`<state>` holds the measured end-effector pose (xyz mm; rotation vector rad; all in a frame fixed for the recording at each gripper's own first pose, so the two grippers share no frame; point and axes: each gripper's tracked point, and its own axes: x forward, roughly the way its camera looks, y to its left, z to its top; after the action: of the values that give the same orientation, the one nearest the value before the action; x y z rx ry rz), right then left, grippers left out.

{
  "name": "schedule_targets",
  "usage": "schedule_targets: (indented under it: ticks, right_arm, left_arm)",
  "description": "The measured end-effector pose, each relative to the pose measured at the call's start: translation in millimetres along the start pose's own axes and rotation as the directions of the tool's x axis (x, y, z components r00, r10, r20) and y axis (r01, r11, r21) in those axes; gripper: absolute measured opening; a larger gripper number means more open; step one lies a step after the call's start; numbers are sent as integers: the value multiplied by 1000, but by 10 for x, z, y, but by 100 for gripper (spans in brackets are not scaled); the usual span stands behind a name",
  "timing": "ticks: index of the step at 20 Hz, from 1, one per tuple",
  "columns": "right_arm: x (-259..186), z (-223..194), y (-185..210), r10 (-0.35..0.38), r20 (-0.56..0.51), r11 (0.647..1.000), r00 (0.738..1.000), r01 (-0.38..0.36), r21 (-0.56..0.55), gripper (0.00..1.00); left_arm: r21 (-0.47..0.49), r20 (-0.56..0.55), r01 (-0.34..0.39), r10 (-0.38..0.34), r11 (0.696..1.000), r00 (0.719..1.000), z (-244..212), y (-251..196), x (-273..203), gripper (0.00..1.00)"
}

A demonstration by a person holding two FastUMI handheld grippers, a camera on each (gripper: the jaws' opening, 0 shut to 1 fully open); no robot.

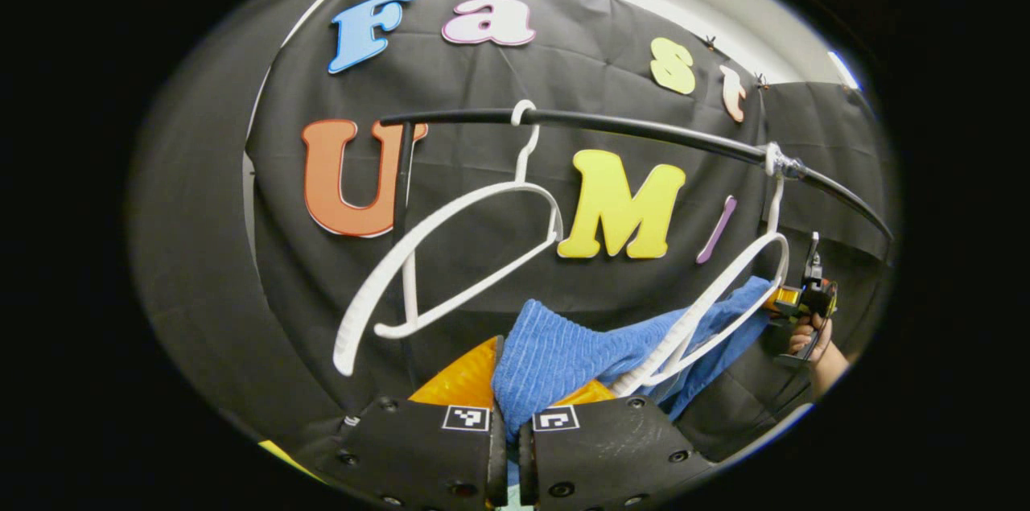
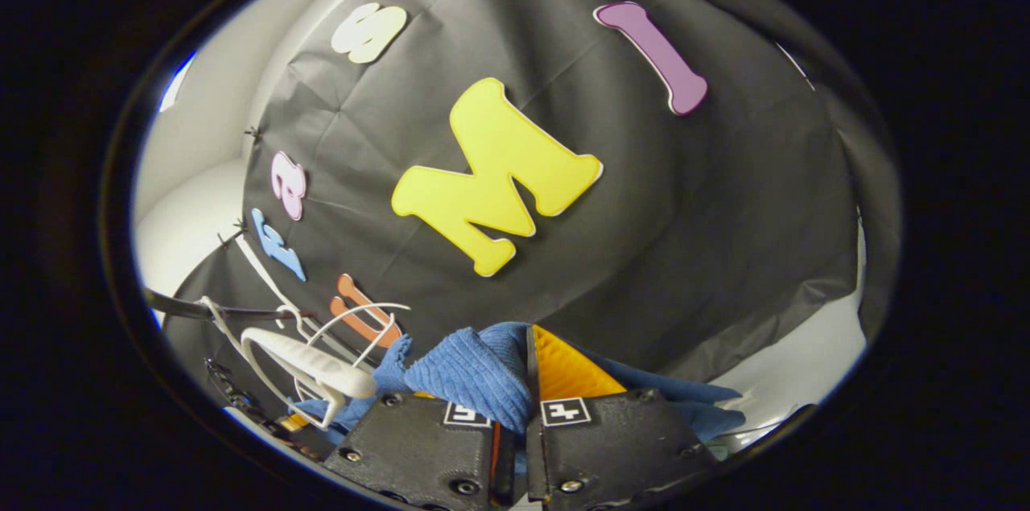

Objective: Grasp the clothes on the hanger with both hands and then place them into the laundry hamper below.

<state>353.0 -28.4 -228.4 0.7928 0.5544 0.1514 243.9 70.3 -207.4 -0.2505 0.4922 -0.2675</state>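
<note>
**Blue cloth pinched at both ends, partly on its hanger**

Here, in my left gripper view, the largest thing is the black curved clothes rail, which arcs across the booth wall. Two white plastic hangers hook over it. The empty white hanger swings tilted on the left. The second white hanger hangs farther right, and the blue ribbed cloth drapes across its lower arm.

My left gripper is clenched on the near end of that cloth; the fabric bunches up out of the narrow slit between both fingers. The cloth then stretches away to the far right, where I see my right gripper at its other end, with a hand behind it.

In my right gripper view, the right gripper is also clamped on the blue ribbed cloth, which wads up between the fingers and spills to either side. The second white hanger lies low on the left, touching the fabric, and the rail shows as a dark sliver above it.
</note>
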Motion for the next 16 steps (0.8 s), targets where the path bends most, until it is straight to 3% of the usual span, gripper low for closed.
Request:
schedule_targets:
  ticks: [3,7,8,9,11,12,13,16]
  right_arm:
    - [-45,-107,-65,-14,-10,999,1000,14,30,10]
    - [-127,-306,-163,-35,-35,997,999,38,68,10]
    - [-143,-374,-188,-42,-42,996,998,45,79,10]
    - [-163,-452,-225,-50,-54,995,997,54,87,10]
    - [-204,-622,-297,-75,-76,992,994,82,98,10]
    - [-240,-721,-339,-88,-88,991,992,96,97,10]
    - [-266,-817,-379,-102,-103,989,989,112,92,10]
    - [-351,-1133,-448,-135,-141,984,981,150,96,10]
  left_arm:
    - [-23,-11,-2,2,1000,1000,-170,-6,-41,6]
    - [-34,-35,-13,12,999,999,-348,60,-96,10]
    - [-38,-40,-15,13,999,999,-407,62,-129,6]
    - [-46,-46,-17,15,999,999,-473,74,-164,10]
    - [-63,-67,-23,19,998,998,-620,93,-213,6]
    - [-69,-78,-24,19,997,997,-700,94,-243,10]
    - [-77,-87,-25,18,997,996,-772,86,-280,6]
    - [-91,-114,-11,0,996,993,-982,11,-410,6]
